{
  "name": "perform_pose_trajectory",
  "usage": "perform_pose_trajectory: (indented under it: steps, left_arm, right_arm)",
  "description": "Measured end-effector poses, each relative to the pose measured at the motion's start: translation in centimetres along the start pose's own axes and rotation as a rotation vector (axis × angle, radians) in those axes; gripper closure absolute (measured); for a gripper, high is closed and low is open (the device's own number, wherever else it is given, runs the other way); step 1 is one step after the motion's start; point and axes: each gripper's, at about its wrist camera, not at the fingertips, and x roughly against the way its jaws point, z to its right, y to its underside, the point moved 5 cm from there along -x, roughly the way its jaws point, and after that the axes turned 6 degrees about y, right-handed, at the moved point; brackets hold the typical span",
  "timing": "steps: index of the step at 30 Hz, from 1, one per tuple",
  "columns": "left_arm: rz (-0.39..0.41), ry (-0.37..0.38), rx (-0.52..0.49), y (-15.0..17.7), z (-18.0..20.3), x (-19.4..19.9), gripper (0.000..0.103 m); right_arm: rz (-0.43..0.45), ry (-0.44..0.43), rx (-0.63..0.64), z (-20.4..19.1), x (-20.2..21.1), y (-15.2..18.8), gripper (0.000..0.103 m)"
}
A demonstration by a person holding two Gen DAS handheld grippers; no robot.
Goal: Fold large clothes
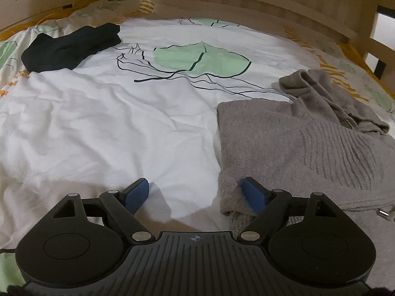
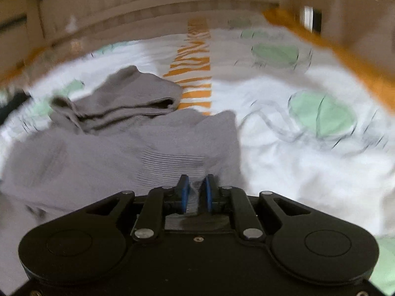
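Observation:
A grey knitted hooded sweater (image 1: 308, 138) lies partly folded on the bed, its hood (image 1: 328, 93) bunched at the far side. My left gripper (image 1: 196, 192) is open, low over the sweater's near left corner; its right pad rests by the grey edge, its left pad over white sheet, nothing pinched. In the blurred right wrist view the same sweater (image 2: 118, 153) spreads ahead, hood (image 2: 128, 98) beyond. My right gripper (image 2: 196, 191) is shut on a fold of the grey sweater, fabric showing between the blue pads.
A dark folded garment (image 1: 71, 46) lies at the far left of the bed. The white duvet (image 1: 118, 113) has green and orange prints and wrinkles. A wooden bed frame (image 1: 222, 2) rises along the far side, with a rail (image 2: 345, 56) at the right.

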Motion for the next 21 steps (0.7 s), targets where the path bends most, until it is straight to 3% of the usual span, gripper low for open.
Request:
perform_pose_trajectory:
  steps: [2,5,9,12,15,17,21]
  left_arm:
    - [0.003,-0.001,-0.001,0.0,0.0,0.0,0.018]
    - [0.01,-0.001,0.0,0.1,0.0,0.0,0.018]
    - [0.014,-0.006,-0.005,0.1,0.1,0.0,0.017]
    - [0.013,-0.005,-0.004,0.0,0.0,0.1,0.016]
    - [-0.002,0.002,0.011,-0.4,-0.1,0.2,0.017]
    - [-0.02,-0.002,0.027,-1.0,0.0,0.8,0.017]
    - [0.023,0.035,-0.013,-2.7,1.9,2.3,0.017]
  right_arm:
    - [0.019,0.025,0.016,-0.3,0.4,0.0,0.077]
    - [0.073,0.091,0.022,-0.2,1.3,-0.2,0.051]
    - [0.144,0.025,0.017,-0.7,2.5,-1.2,0.049]
    - [0.134,-0.053,0.043,-2.2,1.8,-1.4,0.049]
    - [0.053,-0.072,0.051,-3.2,-0.5,-0.4,0.047]
    - [0.072,-0.086,0.044,-3.1,-1.1,0.2,0.046]
    - [0.074,-0.1,0.039,-3.0,-1.0,0.4,0.045]
